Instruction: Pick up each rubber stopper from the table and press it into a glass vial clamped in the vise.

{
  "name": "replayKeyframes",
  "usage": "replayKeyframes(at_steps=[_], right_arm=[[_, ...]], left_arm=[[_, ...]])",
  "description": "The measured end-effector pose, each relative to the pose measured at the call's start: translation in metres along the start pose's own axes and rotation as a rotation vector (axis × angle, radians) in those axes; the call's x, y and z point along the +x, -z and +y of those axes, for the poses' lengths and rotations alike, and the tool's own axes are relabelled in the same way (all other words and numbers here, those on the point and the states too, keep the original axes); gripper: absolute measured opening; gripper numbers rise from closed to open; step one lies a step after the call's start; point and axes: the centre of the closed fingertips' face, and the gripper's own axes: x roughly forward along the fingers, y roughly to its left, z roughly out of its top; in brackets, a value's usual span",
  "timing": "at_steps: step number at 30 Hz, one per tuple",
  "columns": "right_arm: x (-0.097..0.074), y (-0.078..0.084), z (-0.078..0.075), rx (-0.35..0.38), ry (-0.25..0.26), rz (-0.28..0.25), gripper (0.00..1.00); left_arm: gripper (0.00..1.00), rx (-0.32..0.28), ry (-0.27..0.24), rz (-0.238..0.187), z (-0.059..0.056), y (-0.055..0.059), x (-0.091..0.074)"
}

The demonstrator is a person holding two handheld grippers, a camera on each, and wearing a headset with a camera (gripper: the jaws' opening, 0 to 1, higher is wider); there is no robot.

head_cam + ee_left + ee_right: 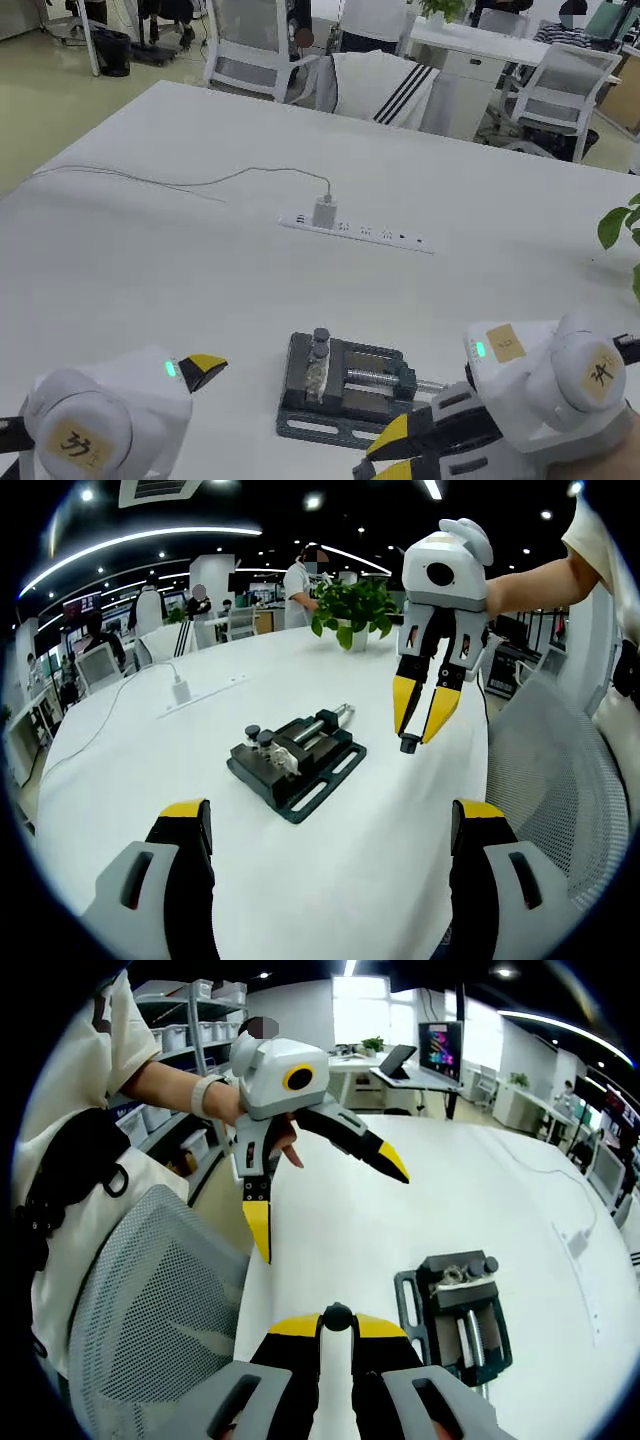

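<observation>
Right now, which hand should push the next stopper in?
The right gripper: its fingers are shut on a dark stopper, near the vise. The left gripper is open and empty.

A wide white tabletop point(150, 250) stood in an open office. A white power strip point(365, 233) lay on it, and a thin cable point(150, 182) trailed from its plug. Mesh-backed chairs point(250, 50) stood beyond the far edge on a pale green floor point(40, 110). A leafy plant point(350, 600) rose near the tabletop's edge. Curved light strips point(150, 538) ran overhead, and shelves of bins point(190, 1010) lined one wall.
</observation>
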Motion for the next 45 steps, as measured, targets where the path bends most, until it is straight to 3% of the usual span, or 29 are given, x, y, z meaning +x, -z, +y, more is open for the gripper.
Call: replayKeyframes(at_steps=[8, 24, 45], right_arm=[[0.001, -0.001, -0.021, -0.065, -0.014, 0.074, 0.05], [0.007, -0.008, -0.067, -0.264, -0.043, 0.249, 0.05], [0.023, -0.01, -0.098, -0.447, -0.078, 0.411, 0.05]], left_arm=[[0.99, -0.007, -0.011, -0.001, 0.001, 0.002, -0.003], [0.99, -0.027, -0.022, -0.018, 0.003, 0.001, -0.003], [0.99, -0.043, -0.015, -0.025, 0.004, 0.005, -0.003]])
